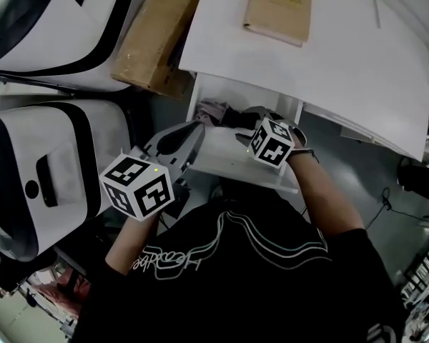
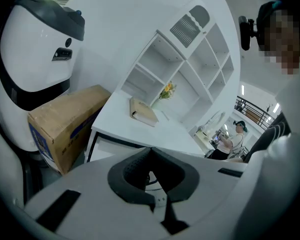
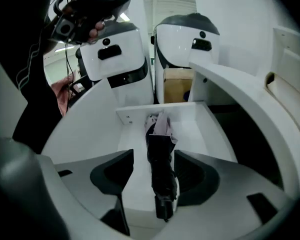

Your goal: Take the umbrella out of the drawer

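Observation:
The drawer (image 1: 225,159) stands pulled out under the white desk (image 1: 322,63). A folded black umbrella (image 1: 225,114) with a lilac fabric end lies lengthwise in it. My right gripper (image 1: 254,123) reaches down into the drawer. In the right gripper view the umbrella (image 3: 161,159) lies between the wide open jaws of that gripper (image 3: 152,176), and the pads stand clear of it on both sides. The drawer floor (image 3: 132,139) shows white around it. My left gripper (image 1: 198,127) hovers at the drawer's left front corner, its jaws (image 2: 152,184) shut with nothing in them.
A tan book (image 1: 277,9) lies on the desk top. A cardboard box (image 1: 154,38) leans left of the desk. Two large white-and-black machines (image 1: 50,163) (image 1: 57,27) fill the left side. A person (image 2: 235,134) stands far off in the left gripper view.

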Demonstrator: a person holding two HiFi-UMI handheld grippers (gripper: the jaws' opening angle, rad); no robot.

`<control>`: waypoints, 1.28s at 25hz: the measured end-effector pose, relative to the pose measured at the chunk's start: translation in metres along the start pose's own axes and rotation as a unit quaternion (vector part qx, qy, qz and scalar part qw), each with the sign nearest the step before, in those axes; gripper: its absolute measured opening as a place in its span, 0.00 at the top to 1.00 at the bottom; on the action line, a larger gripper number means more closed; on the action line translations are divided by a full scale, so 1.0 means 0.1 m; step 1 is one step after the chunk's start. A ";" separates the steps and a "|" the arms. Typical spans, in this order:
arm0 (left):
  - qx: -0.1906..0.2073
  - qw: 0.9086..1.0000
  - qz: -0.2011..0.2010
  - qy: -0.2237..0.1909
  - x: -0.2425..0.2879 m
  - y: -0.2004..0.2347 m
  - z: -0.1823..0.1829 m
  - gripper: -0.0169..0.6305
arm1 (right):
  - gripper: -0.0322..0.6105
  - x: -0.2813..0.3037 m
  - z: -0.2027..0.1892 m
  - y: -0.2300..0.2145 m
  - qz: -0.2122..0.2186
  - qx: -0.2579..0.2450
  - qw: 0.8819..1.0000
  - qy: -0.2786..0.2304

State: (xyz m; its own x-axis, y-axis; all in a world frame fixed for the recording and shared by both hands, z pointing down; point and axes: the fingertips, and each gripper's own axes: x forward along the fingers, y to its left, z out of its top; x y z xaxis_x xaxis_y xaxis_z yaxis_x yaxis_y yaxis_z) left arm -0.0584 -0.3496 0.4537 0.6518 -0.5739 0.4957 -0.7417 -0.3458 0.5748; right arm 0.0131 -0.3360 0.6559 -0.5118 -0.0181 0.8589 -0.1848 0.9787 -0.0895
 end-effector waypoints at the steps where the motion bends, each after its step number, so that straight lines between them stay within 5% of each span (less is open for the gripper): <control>1: -0.004 1.000 0.004 0.000 0.01 0.05 0.00 0.94 | 0.58 0.10 -0.04 -0.03 0.004 -0.008 1.000 0.013; 13: -0.041 0.998 0.044 0.005 -0.01 0.53 -0.12 0.94 | 0.58 0.89 -0.36 -0.17 0.018 -0.082 0.990 0.110; 32: -0.060 0.996 0.062 -0.002 -0.19 0.69 -0.23 0.94 | 0.61 1.06 -0.40 -0.19 0.022 -0.076 0.984 0.162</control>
State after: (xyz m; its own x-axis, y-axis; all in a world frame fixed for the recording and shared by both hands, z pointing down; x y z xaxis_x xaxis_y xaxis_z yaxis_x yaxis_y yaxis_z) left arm -0.1181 -0.3461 0.4988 0.5550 -0.6103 0.5653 -0.7925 -0.1812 0.5824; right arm -0.0040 -0.3484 0.7686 -0.2183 0.0669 0.9736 -0.0287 0.9968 -0.0750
